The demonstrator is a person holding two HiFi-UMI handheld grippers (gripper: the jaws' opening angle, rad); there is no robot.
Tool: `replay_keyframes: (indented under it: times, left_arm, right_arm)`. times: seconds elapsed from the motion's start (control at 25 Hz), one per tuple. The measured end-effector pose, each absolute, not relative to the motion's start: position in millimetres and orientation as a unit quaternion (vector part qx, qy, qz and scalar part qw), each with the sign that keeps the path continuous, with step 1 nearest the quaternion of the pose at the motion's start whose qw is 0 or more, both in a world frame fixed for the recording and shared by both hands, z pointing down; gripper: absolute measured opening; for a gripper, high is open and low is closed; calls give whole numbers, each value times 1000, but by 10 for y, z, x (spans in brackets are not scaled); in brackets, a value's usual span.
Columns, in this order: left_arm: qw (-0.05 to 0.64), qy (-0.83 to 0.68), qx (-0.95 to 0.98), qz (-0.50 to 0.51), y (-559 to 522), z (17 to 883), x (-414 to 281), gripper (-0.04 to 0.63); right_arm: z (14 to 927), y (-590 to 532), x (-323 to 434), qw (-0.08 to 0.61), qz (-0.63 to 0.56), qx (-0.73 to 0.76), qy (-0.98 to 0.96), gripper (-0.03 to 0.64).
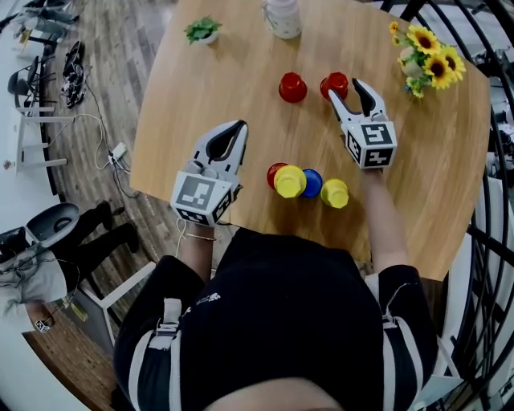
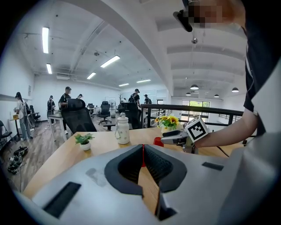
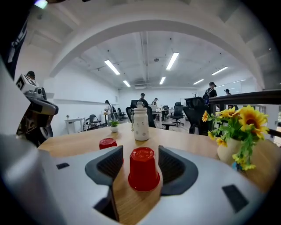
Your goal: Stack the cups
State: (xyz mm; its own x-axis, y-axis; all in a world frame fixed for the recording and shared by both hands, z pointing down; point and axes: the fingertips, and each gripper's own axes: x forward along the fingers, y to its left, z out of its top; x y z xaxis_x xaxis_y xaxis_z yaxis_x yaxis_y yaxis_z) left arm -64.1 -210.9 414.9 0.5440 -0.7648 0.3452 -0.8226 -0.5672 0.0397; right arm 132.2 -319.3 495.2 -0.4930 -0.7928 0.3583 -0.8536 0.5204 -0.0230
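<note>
Two red cups stand upside down at the far middle of the table: one alone, the other between the jaws of my right gripper. That gripper is open, with a gap showing on each side of the cup. The lone red cup shows left of it. Nearer me stands a tight row of upturned cups: red, yellow, blue, yellow. My left gripper is shut and empty, left of that row.
A white bottle and a small potted plant stand at the table's far edge. A vase of sunflowers is at the far right. A black railing runs along the right.
</note>
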Motion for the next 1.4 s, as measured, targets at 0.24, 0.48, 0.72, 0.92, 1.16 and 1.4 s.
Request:
replay_keyframes:
  times: [0.24,0.48,0.72,0.92,1.16,1.4]
  left_arm:
    - [107,-458,869,155,-2159,4252,-695,15]
    - [134,-463,867,129,-2187,4244,-765,15]
    - [137,-468,864,122,-2192,4243,-764,15]
    - [130,-460,871,115,-2156,4176,-675,15]
    - [119,-450,878,109,-2051,4094,-570,15]
    - [111,-438,886,105,-1958,4007,-482,15]
  right_arm:
    - [5125,-3298,1280,157,109,481,-856,239]
    - [5181,-3331,1307,161,113,488,-850,209]
    - [5029,-3239,1313,160,103,491,-850,215]
    - [4809,-3059,1352,153,98,490,-853,213]
    - [4508,-2702,1428,138,86,493,-855,213]
    - [4256,-2323,1483,127,81,496,-855,214]
